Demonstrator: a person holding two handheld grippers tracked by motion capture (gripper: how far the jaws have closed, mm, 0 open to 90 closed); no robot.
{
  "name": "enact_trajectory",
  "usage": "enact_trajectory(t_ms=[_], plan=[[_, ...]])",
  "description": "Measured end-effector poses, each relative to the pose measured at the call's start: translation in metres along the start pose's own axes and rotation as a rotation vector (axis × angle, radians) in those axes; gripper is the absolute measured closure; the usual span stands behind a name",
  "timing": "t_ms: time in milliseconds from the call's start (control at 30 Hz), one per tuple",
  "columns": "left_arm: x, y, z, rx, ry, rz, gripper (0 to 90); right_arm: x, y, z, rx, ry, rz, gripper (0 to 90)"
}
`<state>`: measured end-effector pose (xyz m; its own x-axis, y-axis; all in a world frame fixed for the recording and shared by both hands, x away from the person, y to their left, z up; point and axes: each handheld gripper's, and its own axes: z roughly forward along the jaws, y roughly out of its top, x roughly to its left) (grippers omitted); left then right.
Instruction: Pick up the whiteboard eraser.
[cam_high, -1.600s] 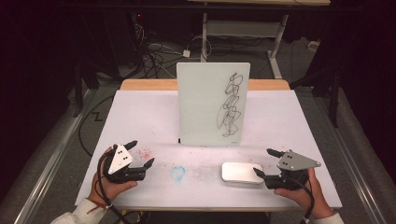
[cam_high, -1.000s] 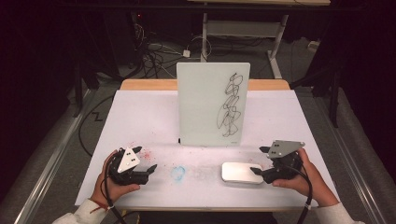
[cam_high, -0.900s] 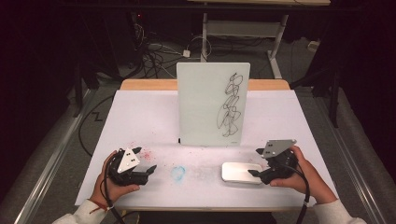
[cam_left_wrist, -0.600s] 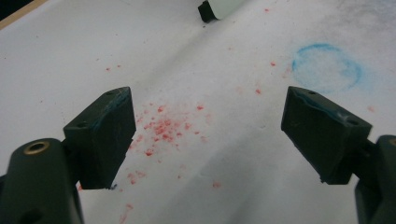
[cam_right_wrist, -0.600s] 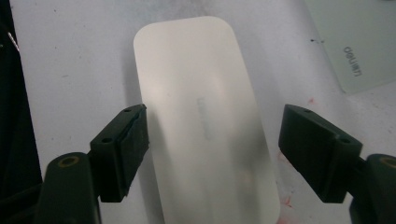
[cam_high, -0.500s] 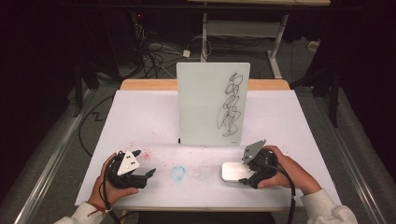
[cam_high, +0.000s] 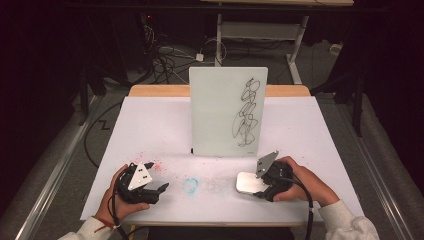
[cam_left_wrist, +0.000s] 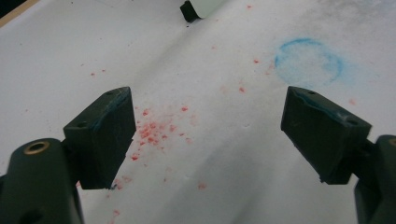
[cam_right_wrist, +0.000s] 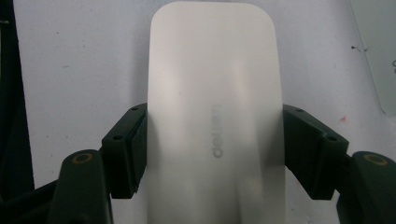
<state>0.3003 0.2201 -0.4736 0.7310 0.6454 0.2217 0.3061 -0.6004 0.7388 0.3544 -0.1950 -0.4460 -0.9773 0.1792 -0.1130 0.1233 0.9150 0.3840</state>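
Observation:
A white rounded eraser (cam_high: 246, 182) (cam_right_wrist: 215, 93) lies flat on the white table (cam_high: 150, 125), near the front right. My right gripper (cam_high: 256, 187) (cam_right_wrist: 215, 135) has its jaws pressed against the eraser's two long sides, shut on it. A white board (cam_high: 227, 112) stands upright mid-table, with black scribbles (cam_high: 245, 112) down its right half. Near the front left edge my left gripper (cam_high: 159, 190) (cam_left_wrist: 210, 126) rests low over the table, open, with nothing between its jaws.
A faint blue ring (cam_high: 190, 185) (cam_left_wrist: 308, 60) and red specks (cam_high: 150, 161) (cam_left_wrist: 154, 130) mark the table between the grippers. The board's black foot (cam_left_wrist: 189, 9) sits ahead of the left gripper. Floor cables (cam_high: 165, 55) and a desk frame lie beyond the table.
My right gripper has moved left from the table's right side onto the eraser and shut on its sides. The left gripper has barely shifted and stays open.

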Motion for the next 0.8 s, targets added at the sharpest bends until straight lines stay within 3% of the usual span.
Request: enact_trajectory(t_ms=[100,267,500,800], plan=[[0.001,0.0,-0.001,-0.003,0.004,0.001,17.6,-0.001,-0.001,-0.005,-0.04,-0.015,0.016,31.2],[0.003,-0.001,-0.001,-0.017,0.015,-0.007,17.6,0.001,-0.003,-0.019,-0.103,-0.098,0.049,31.2],[0.005,-0.002,0.0,-0.029,0.015,-0.017,17.9,0.004,-0.009,-0.034,-0.194,-0.173,0.111,31.2],[0.004,-0.002,-0.002,-0.033,0.027,-0.016,17.9,0.011,-0.013,-0.046,-0.244,-0.222,0.112,31.3]])
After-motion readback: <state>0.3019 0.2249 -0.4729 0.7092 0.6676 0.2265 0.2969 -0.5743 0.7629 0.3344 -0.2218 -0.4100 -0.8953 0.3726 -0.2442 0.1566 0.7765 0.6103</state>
